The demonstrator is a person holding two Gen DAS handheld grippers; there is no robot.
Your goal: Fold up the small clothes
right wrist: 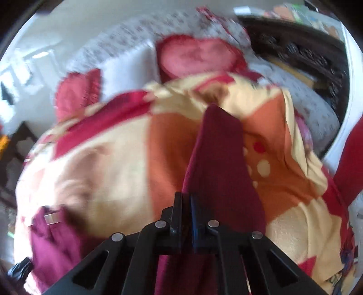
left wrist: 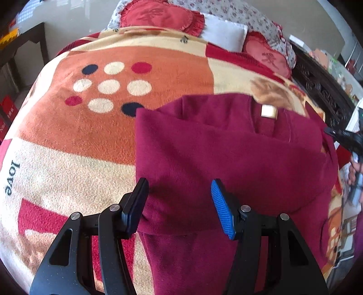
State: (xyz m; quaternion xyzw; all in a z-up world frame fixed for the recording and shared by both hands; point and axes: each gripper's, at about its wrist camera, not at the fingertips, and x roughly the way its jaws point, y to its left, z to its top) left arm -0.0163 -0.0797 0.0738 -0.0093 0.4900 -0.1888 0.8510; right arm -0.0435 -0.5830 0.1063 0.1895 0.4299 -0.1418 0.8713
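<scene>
Right under our left tongs (left wrist: pixel 179 204) is the maroon garment (left wrist: pixel 226 154), spread on the bed's patterned blanket (left wrist: pixel 74 140). The left tongs stand apart, straddling the garment's left edge: the black finger sits just off the fabric over the blanket, the blue-padded finger (left wrist: pixel 223 211) is above the cloth, and neither pad presses on it as far as we can see. A folded layer of the garment lies just ahead of the fingertips, with a darker strip of the same cloth running back under the tongs toward us. Further ahead, near the neckline, there's a small cream label (left wrist: pixel 268 111). Past that the blanket shows its dotted orange patch, and at the far end of the bed sit red heart-shaped cushions (left wrist: pixel 158 15) and a white pillow (left wrist: pixel 224 31).

Over on the right side, our right tongs (right wrist: pixel 186 199) are pressed together, and a long strip of the maroon garment (right wrist: pixel 217 158) runs from the fingertips out ahead over the blanket (right wrist: pixel 113 163). That view is blurry, so we can't tell for sure whether the cloth is pinched between the pads or just lying beneath them. More of the garment with its label (right wrist: pixel 52 218) sits off to the left of these tongs.
</scene>
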